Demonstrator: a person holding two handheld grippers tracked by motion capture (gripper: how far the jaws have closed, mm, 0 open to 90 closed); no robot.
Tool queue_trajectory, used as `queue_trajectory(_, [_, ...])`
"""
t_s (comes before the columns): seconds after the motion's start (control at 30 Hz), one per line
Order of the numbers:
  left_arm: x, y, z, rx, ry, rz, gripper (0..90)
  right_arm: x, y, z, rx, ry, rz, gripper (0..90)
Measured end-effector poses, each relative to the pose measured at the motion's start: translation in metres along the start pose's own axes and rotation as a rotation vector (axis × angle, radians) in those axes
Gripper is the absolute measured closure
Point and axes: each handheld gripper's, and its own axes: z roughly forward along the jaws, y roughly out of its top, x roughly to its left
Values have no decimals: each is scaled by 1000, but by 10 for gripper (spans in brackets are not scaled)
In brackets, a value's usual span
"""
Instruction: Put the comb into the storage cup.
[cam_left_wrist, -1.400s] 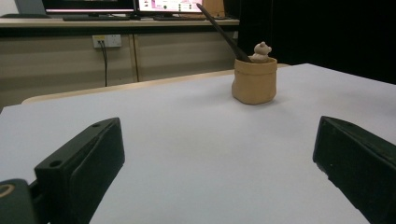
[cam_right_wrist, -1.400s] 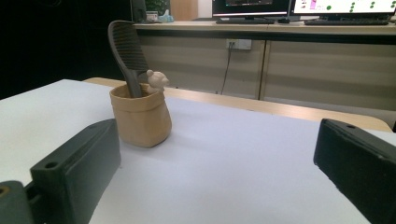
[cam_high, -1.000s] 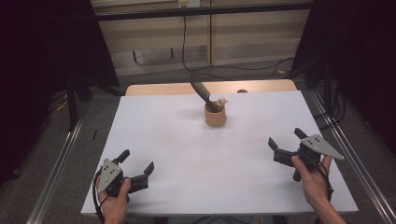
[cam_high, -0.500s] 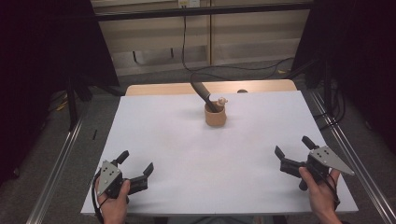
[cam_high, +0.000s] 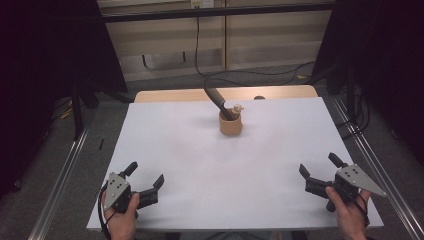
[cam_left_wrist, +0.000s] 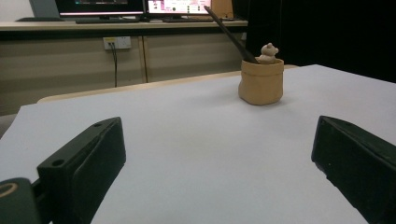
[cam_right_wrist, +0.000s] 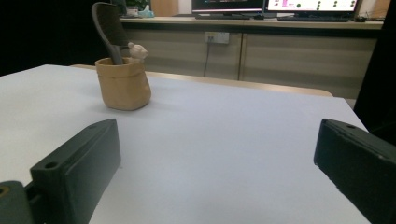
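A: Hand-held gripper on the right (cam_high: 320, 172) first. It's pulled back toward my near edge since a second ago and sits lower on the tabletop (cam_high: 200, 165) now. Jaws wide apart, nothing between them.

B: And the left one?

A: Left hand-held gripper (cam_high: 146, 176) hasn't budged, near-left corner, jaws also spread wide, holding nothing, touching nothing I can see.

B: Where's the stuff?

A: Tan cup (cam_high: 230, 123) stands upright at the far middle, well apart from both. Dark spoon handle (cam_high: 216, 98) leans out of it, small bear figure (cam_high: 238, 108) sits at its rim.

B: So what does the pullback mean?

A: My read: both are parked, and no reach for the cup is under way.
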Motion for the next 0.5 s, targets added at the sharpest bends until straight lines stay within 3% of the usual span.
queue_trajectory(0.17, [0, 0, 0, 6, 2, 2, 31, -2, -4, -4, -1, -6, -19, 0])
queue_trajectory(0.27, [2, 0, -1, -2, -10, -21, 25, -1, -7, -6, -3, -16, -28, 0])
queue_trajectory(0.5, [3, 0, 1, 2, -26, -15, 23, -1, -12, -4, 14, -20, -31, 0])
